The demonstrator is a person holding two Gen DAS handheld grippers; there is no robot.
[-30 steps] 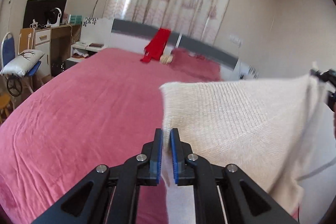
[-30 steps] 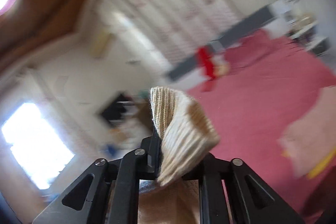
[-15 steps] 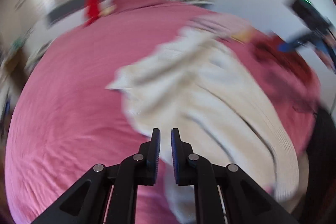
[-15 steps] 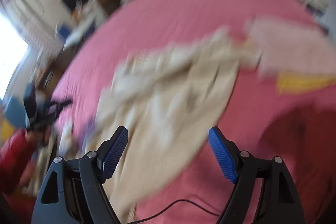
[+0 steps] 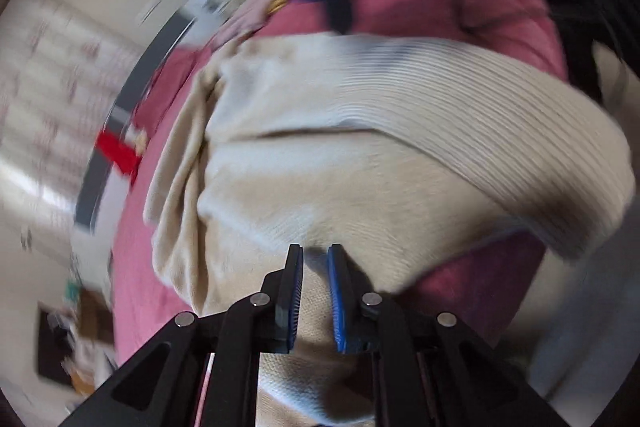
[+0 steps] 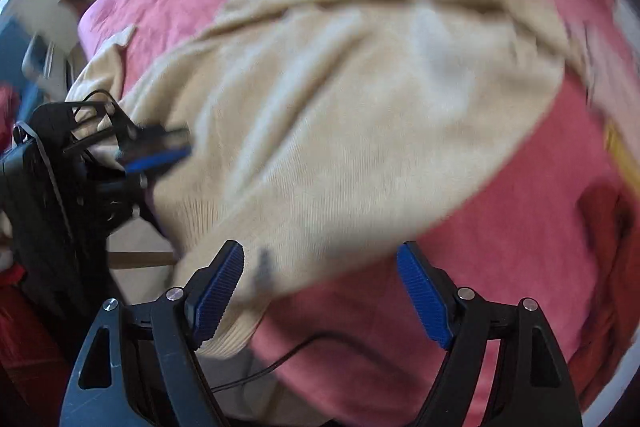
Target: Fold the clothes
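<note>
A pink bedspread [image 6: 520, 247] is serving as the work surface, and a cream knit sweater [image 6: 360, 99] is lying spread across it, its lower part hanging over the near edge of the bed; judged from this layout, the garment is being flattened so that folding can begin. The ribbed hem [image 5: 500, 115] is arching up in the left wrist view, apparently because the cloth is being held from one end. The left gripper [image 5: 315, 291] is showing its fingers nearly together with knit fabric lying in the narrow gap, probably pinching the sweater's edge, though the contact itself is not clearly visible. The right gripper [image 6: 320, 291] is standing wide apart over the hem, holding nothing. Motion blur is smearing both views: the sleeves are hard to trace, a dark red garment [image 6: 612, 259] is cut off at the frame edge, and the room beyond is unreadable.
</note>
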